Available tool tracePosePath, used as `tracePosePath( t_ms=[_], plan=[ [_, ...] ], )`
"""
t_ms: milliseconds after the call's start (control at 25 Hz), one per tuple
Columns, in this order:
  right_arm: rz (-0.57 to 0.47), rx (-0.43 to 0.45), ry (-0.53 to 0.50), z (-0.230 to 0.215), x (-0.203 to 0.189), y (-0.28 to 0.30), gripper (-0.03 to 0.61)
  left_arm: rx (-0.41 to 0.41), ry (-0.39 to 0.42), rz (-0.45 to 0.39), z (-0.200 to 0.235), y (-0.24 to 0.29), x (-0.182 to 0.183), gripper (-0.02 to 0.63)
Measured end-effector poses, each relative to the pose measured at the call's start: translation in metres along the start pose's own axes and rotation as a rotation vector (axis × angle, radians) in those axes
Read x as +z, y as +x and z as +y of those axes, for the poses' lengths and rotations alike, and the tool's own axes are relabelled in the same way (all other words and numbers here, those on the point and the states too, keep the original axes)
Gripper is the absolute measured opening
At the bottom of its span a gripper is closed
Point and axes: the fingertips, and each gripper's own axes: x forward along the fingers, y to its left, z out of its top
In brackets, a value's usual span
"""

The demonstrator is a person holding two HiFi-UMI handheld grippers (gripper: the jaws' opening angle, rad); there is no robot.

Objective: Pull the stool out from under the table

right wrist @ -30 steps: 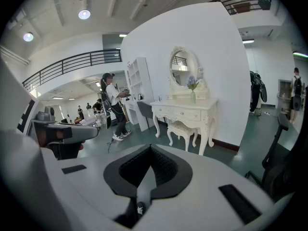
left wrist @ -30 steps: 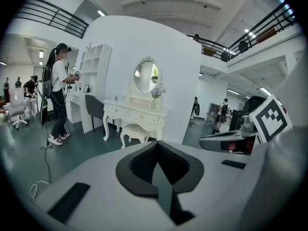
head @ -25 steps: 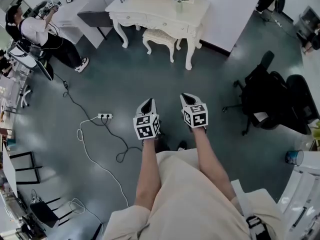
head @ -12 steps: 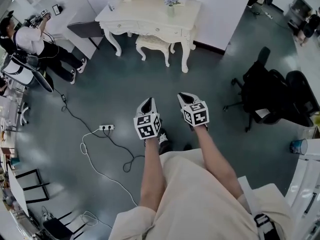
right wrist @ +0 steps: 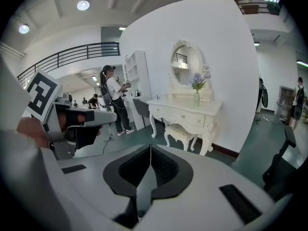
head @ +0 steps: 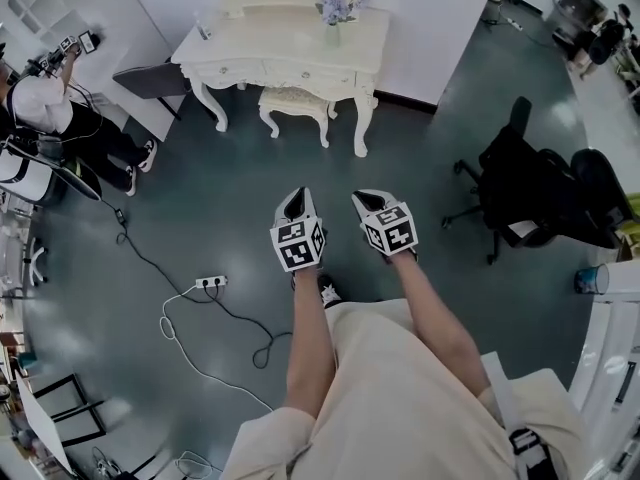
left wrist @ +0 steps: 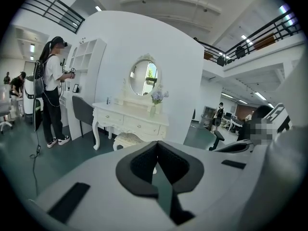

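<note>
- The grey floor (head: 200,198) takes up most of the head view, and a wide bare stretch of it lies between the person and the furniture at the far wall.
- The white dressing table (head: 290,53) stands against that wall with a vase of flowers (head: 335,13) on top. Its front edge runs left to right across the head view.
- A black office chair (head: 530,183) sits well off to the right, clear of the straight path to the table.
- The stool (head: 295,101) is tucked between the table's front legs, its seat partly under the top. Its long axis runs parallel to the table's front edge, so the pull would likely be straight back toward the person.
- The left gripper (head: 295,200) is held out ahead of the body with its jaws pressed together on nothing. The stool lies almost dead ahead of it, well apart.
- The right gripper (head: 368,200) is level with the left, its jaws likewise pressed together and empty. The stool lies ahead and to its left, which makes the left hand the nearer one.
- A power strip (head: 210,282) with its cable lies on the floor to the left, off the line of approach.
</note>
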Motion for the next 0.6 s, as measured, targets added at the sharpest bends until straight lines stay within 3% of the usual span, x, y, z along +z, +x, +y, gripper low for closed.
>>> tracePosePath(
  t_ms=[320, 600],
  plan=[
    [-0.016, -0.047, 0.065, 0.003, 0.026, 0.048, 0.044, -0.015, -0.001, 0.012, 0.060, 0.030, 0.023, 0.015],
    [-0.047, -0.084, 0.112, 0.015, 0.034, 0.075, 0.044, -0.042, 0.020, 0.038, 0.092, 0.036, 0.021, 0.015]
  ],
)
